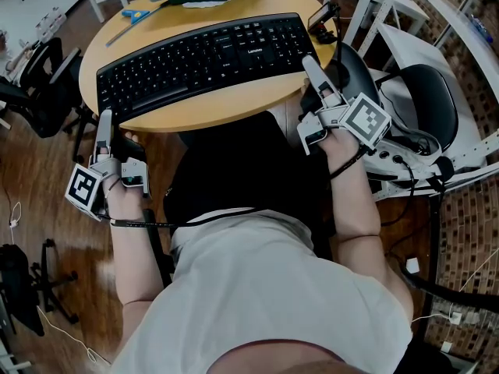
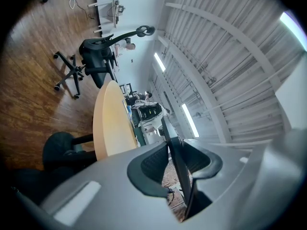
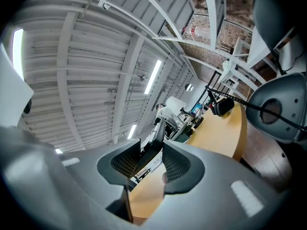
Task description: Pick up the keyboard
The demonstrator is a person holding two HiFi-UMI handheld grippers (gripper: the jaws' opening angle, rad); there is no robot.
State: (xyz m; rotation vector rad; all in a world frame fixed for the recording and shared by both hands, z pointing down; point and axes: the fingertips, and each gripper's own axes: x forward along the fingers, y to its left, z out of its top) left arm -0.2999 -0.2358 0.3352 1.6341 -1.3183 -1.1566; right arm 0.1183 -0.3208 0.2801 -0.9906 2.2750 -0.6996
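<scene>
Keyboard (image 1: 207,57) across round table (image 1: 234,104), left gripper (image 1: 104,121), right gripper (image 1: 310,63) at its ends

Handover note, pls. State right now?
Left gripper: shut on the left end of the keyboard, whose edge sits between its pads.
Right gripper: shut on the right end, same way.
Keyboard: stretched across the round wooden table, roughly level, held at both ends. I cannot tell whether it is off the top yet.
Done: both grips are on.
Left: raise both ends together and keep it level. The scissors lie beyond the far edge and look clear of the lift.
</scene>
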